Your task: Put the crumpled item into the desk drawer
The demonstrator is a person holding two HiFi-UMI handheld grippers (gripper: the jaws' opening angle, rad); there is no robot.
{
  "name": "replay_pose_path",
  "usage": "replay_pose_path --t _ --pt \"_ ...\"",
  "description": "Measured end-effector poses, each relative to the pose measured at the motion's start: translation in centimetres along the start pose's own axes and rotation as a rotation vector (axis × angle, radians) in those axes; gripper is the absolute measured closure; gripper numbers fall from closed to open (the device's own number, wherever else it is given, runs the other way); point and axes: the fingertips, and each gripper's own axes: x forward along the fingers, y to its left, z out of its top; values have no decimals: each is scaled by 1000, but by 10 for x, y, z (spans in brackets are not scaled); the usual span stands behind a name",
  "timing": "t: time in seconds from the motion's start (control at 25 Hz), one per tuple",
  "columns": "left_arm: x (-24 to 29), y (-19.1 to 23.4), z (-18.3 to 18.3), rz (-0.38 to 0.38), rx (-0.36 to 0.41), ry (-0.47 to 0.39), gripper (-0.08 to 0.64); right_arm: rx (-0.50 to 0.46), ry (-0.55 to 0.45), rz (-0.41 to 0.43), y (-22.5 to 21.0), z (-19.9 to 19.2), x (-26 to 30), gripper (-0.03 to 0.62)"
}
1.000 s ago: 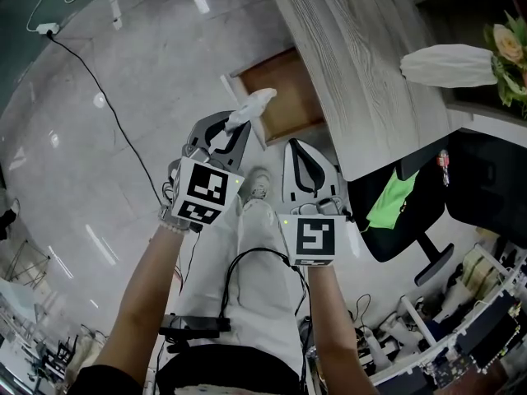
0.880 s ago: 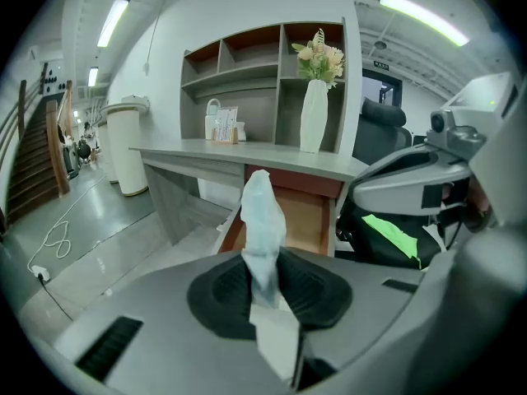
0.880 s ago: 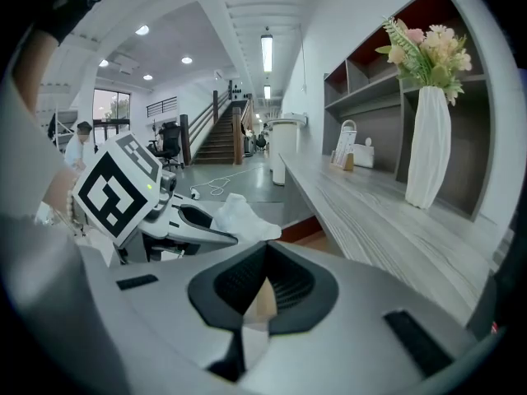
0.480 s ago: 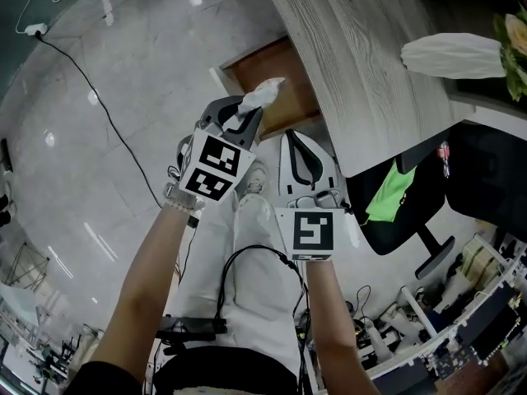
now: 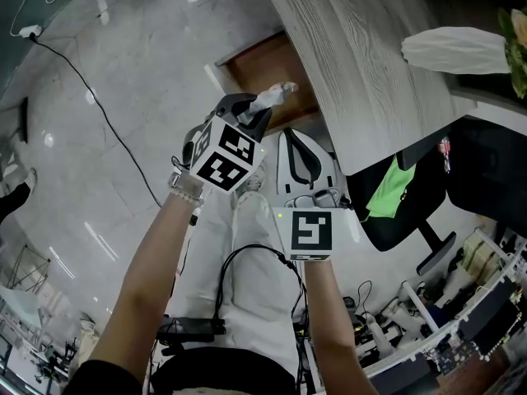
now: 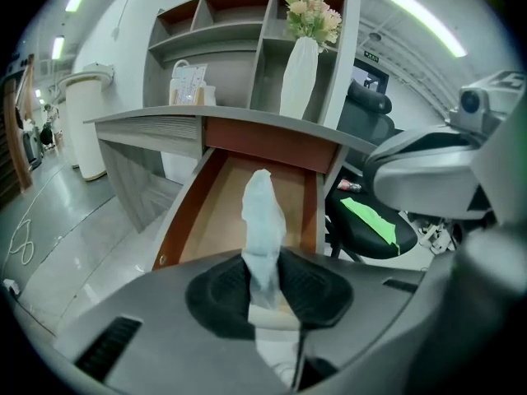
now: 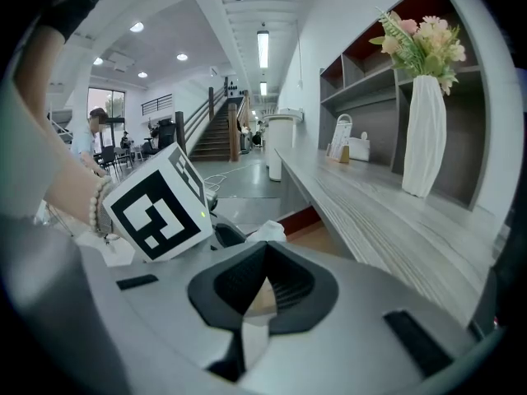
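A crumpled white tissue (image 5: 274,95) sticks out of my left gripper (image 5: 254,115), which is shut on its lower end. In the left gripper view the tissue (image 6: 263,220) stands upright between the pads (image 6: 309,290), right in front of the open wooden desk drawer (image 6: 216,212). These jaws have just been opening slightly, with the tissue still between them. From the head view the gripper hangs over the drawer's (image 5: 263,66) near edge. My right gripper (image 5: 303,148) waits just to the right, below the desk edge, shut and empty (image 7: 262,285). It looks at the left gripper's marker cube (image 7: 156,212).
The grey wood-grain desk top (image 5: 354,64) overhangs the drawer and carries a white vase (image 5: 457,52) with flowers. A black chair with a green cloth (image 5: 395,196) stands to the right. A black cable (image 5: 99,97) runs across the pale floor at left. Shelves (image 6: 230,23) rise behind the desk.
My left gripper has carried the tissue forward and to the right, from beside the drawer's front corner to over its near edge, tilting downward. The right gripper has stayed put.
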Motion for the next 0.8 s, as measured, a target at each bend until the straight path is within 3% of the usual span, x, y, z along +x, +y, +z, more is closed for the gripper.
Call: replay_pose_path --t 0.24,0.52,0.8 --pt "10 -6 -10 -20 27 55 479 17 1 -10 -1 -1 -1 589" --pt "16 -5 -14 -24 -5 63 465 23 3 -17 -3 -4 -1 589" --pt "15 6 -13 18 -19 43 361 44 0 -28 -4 -5 0 589"
